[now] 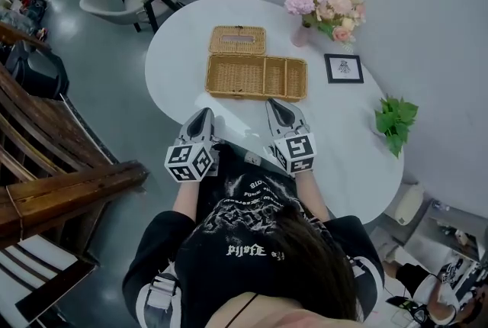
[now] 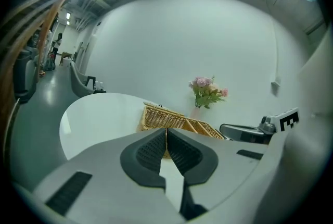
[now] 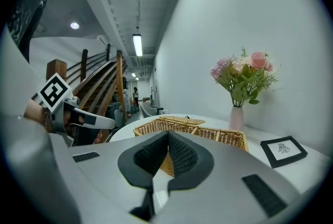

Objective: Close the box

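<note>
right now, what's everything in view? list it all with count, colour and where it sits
table: 1, white, centre
wicker box: 1, tan, open, middle of the table
lid: 1, tan wicker, flipped back behind the box's left part
flowers: 1 bunch, pink and cream, far side of the table
vase: 1, pink, under the flowers, right of the lid
framed picture: 1, black frame, flat, right of the box
leafy plant: 1, green, table's right edge
wooden staircase: 1, brown, floor at left
left gripper: 1, grey, shut, empty, just short of the box
right gripper: 1, grey, shut, empty, just short of the box
</note>
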Demonstrator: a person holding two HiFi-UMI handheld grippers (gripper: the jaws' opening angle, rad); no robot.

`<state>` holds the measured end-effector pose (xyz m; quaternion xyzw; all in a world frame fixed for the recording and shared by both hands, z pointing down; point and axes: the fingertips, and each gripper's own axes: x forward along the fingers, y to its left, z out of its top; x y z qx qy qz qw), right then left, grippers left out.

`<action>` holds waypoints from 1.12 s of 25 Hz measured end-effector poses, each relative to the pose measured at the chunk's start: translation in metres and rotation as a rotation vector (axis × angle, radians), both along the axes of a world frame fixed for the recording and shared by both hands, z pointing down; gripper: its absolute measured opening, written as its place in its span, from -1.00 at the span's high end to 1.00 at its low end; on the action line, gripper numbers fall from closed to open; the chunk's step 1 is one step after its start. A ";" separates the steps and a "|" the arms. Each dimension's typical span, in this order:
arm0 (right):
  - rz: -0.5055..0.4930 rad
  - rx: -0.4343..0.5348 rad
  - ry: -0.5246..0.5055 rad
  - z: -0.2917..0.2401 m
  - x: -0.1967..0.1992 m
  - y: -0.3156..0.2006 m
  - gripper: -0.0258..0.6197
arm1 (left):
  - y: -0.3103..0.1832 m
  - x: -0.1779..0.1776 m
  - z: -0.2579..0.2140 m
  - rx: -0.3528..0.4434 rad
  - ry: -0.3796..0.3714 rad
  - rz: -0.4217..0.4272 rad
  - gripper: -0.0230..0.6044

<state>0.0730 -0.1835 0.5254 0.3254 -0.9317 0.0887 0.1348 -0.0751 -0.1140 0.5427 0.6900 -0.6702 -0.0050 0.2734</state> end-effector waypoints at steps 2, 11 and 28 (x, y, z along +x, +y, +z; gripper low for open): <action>0.034 -0.004 0.005 -0.002 -0.004 -0.011 0.84 | -0.010 -0.011 -0.003 0.001 -0.027 0.008 0.85; 0.133 0.002 0.023 -0.020 -0.045 -0.053 0.85 | -0.075 -0.062 -0.010 -0.018 -0.018 0.102 0.85; 0.292 0.010 0.075 -0.017 -0.090 -0.084 0.84 | -0.155 -0.122 0.005 -0.054 0.218 0.197 0.85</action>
